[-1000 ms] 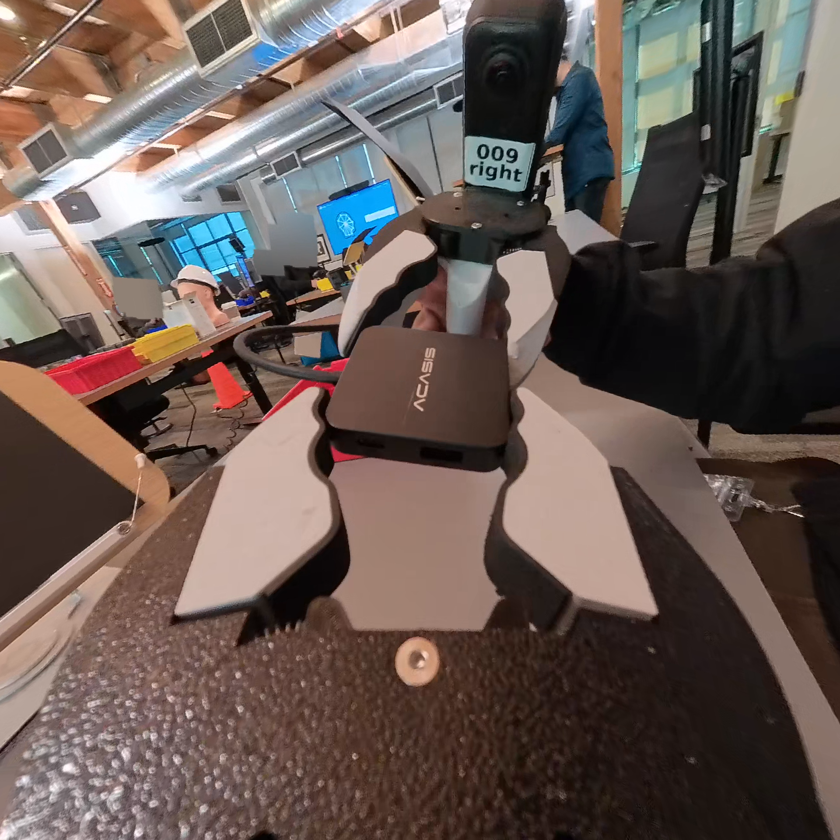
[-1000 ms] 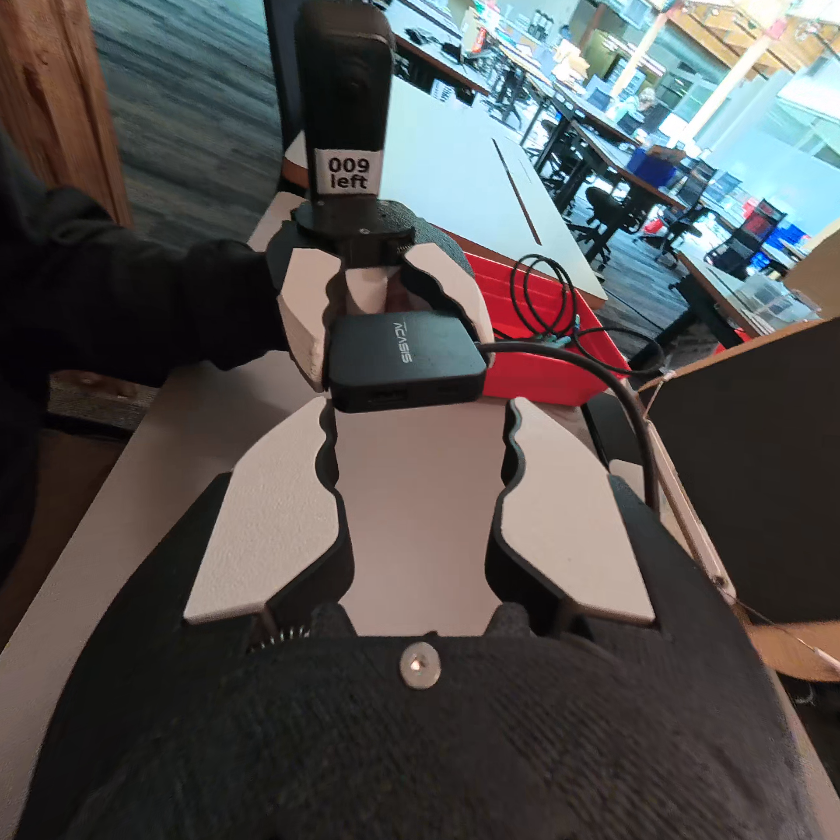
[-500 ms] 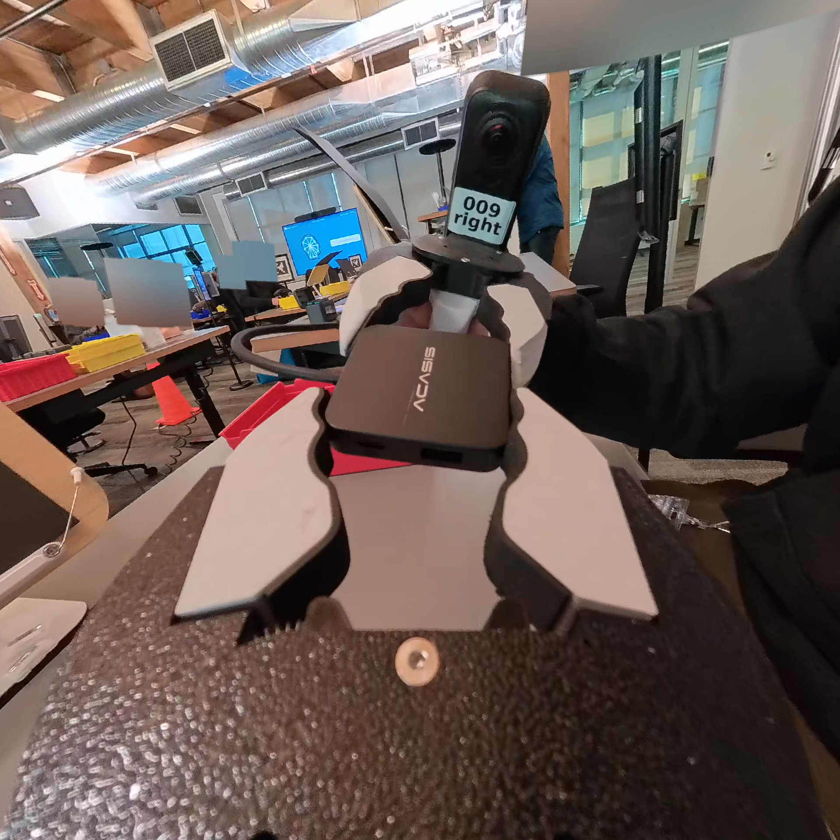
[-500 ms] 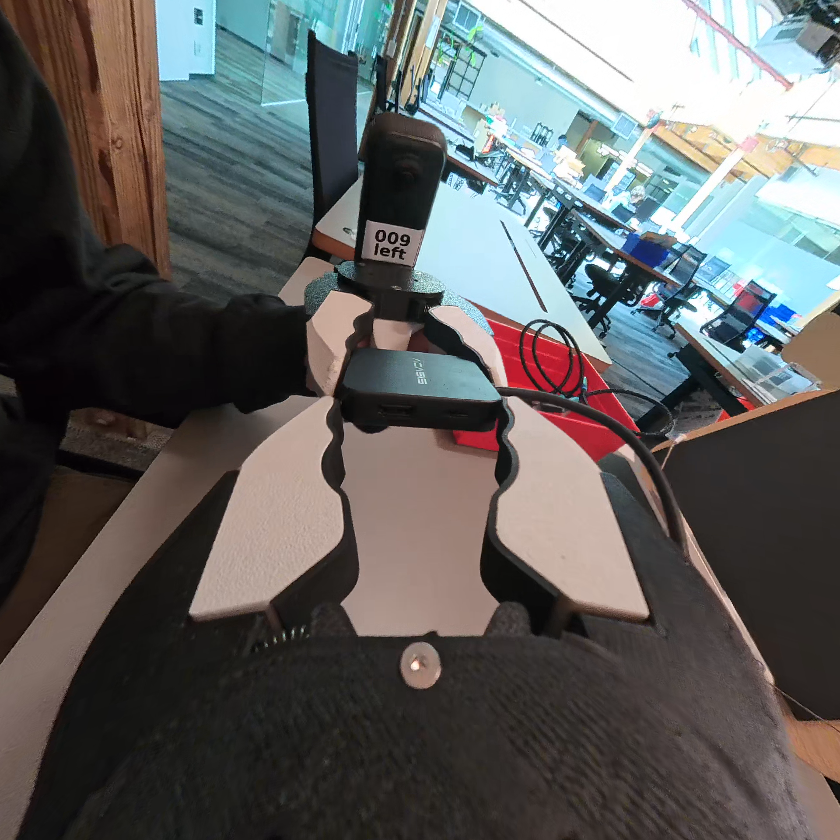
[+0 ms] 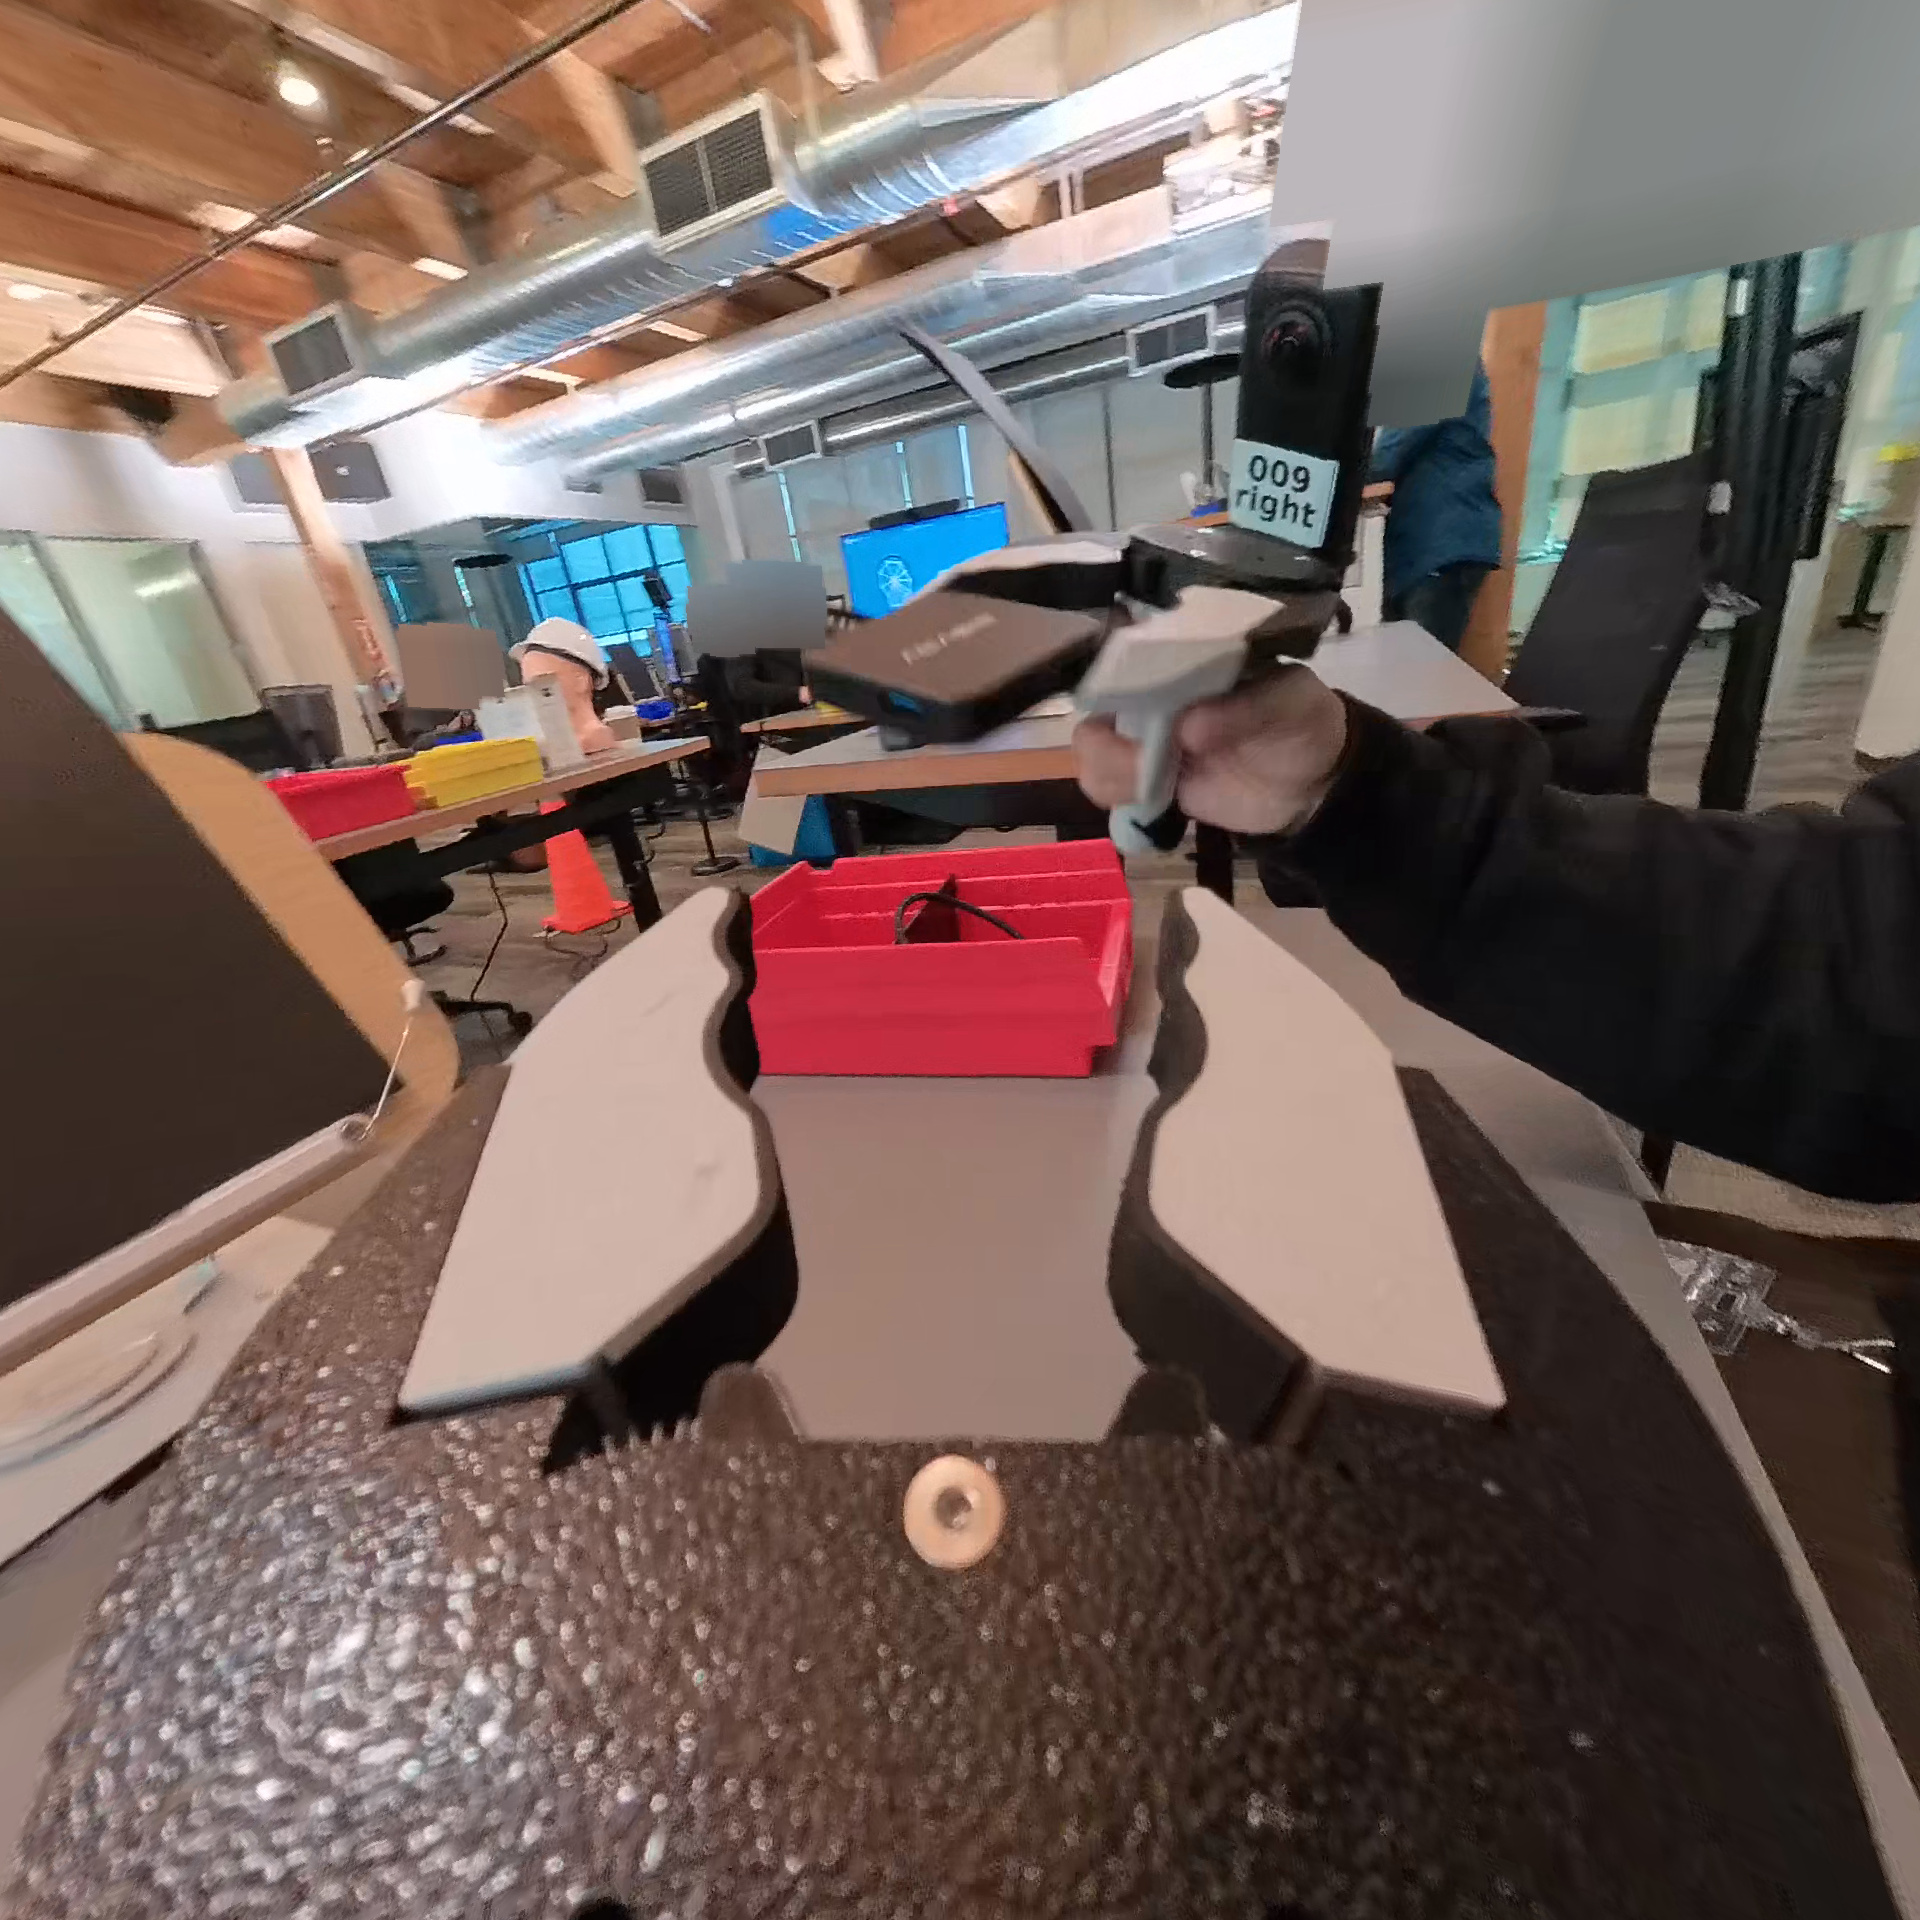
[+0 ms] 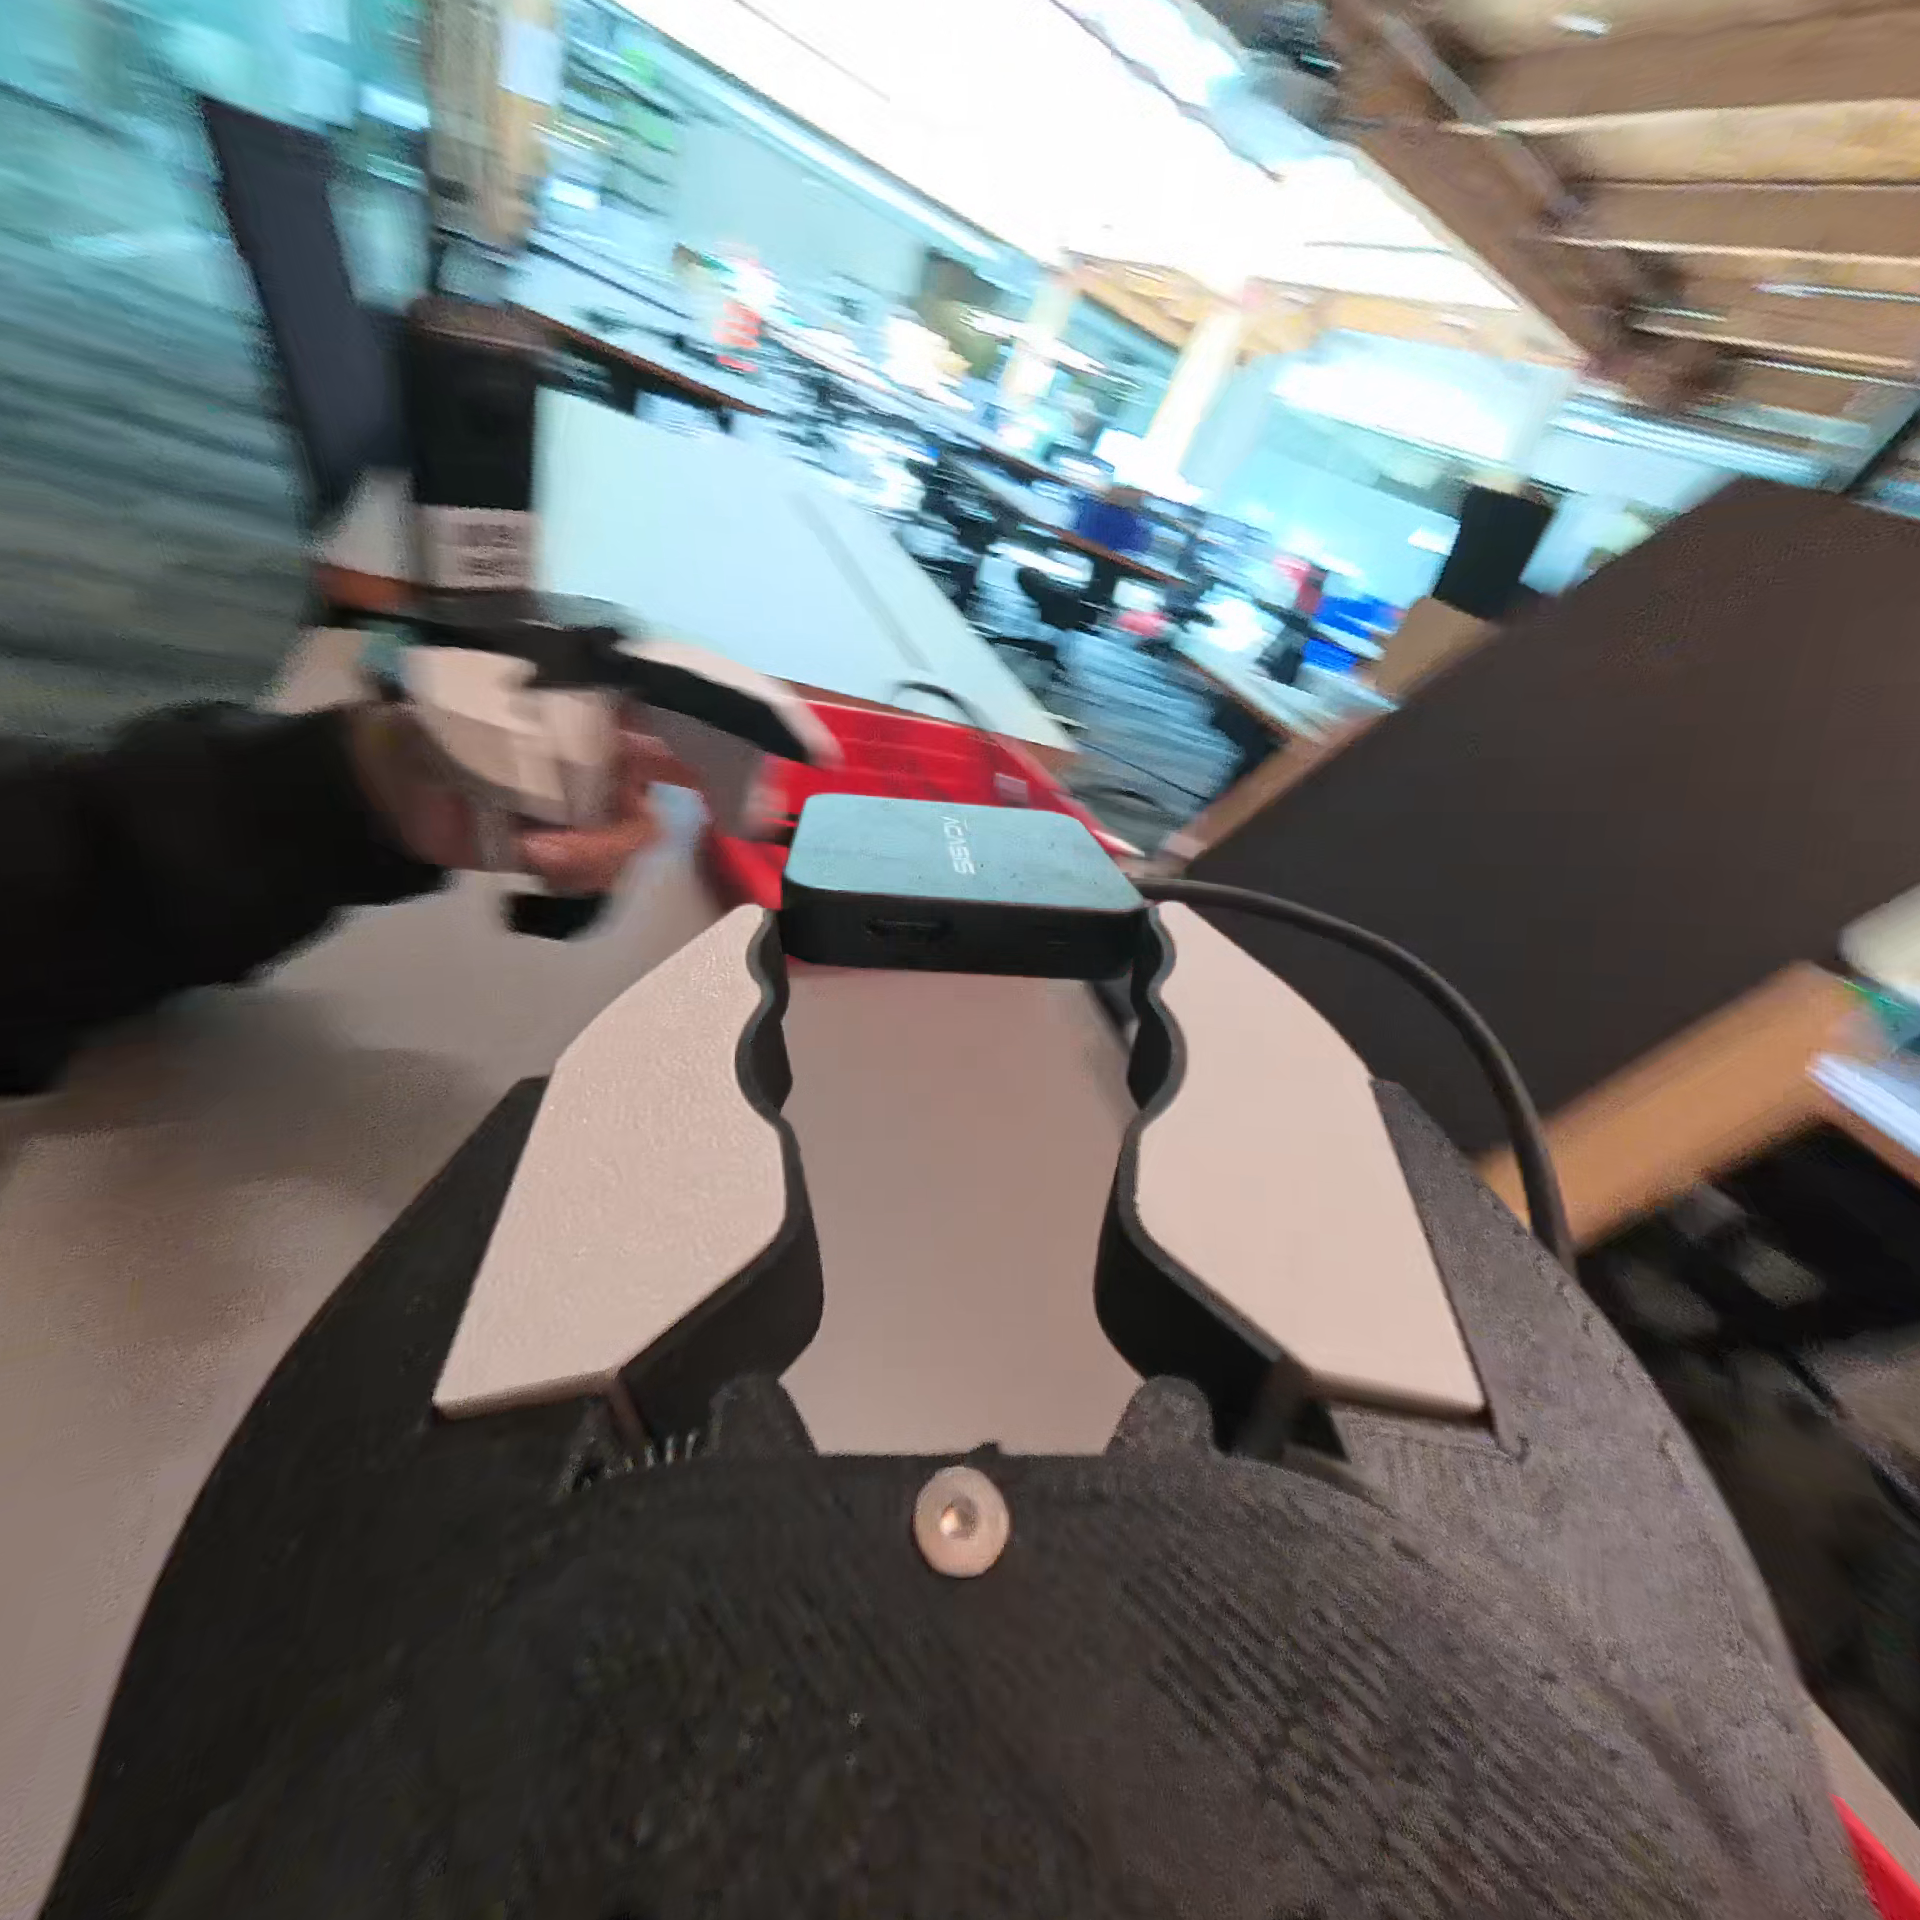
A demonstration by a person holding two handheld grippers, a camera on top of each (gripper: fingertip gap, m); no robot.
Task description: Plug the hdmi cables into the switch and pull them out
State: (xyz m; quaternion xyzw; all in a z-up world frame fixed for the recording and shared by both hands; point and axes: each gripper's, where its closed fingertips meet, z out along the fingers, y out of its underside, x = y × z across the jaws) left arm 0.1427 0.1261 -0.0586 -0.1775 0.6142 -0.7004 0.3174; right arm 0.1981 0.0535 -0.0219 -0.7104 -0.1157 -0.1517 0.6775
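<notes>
Right tool [image 6: 961, 935] is clamped on the black switch [image 6: 961, 878], fingertips pinching its two side edges; switch sits level, port face toward the camera, both visible ports empty. A black cable [image 6: 1455, 1023] leaves the switch's right side and curves down past the right finger. From the left wrist view the same right tool [image 5: 1049, 634] is up and to the right, held in a hand [image 5: 1231, 753] with a dark sleeve, carrying the switch [image 5: 961, 670] in the air well above the worktop [image 5: 956, 1174]. Left tool [image 5: 951, 935] is wide, nothing between its fingers, pointed at a red bin [image 5: 940, 982] on the worktop. Bin has inner dividers and a thin black cable [image 5: 951, 914] lying in it; can't tell its connector type. Right wrist view is motion-blurred: the left tool [image 6: 675, 717] shows to the left of the switch, apart from it, held by a hand [image 6: 488, 800]; the red bin [image 6: 894, 758] sits behind the switch. A dark panel with a wood edge [image 5: 156, 977] stands at the left of the worktop. Background is open office, desks with red and yellow bins [image 5: 416, 784] and an orange cone [image 5: 577, 868].
</notes>
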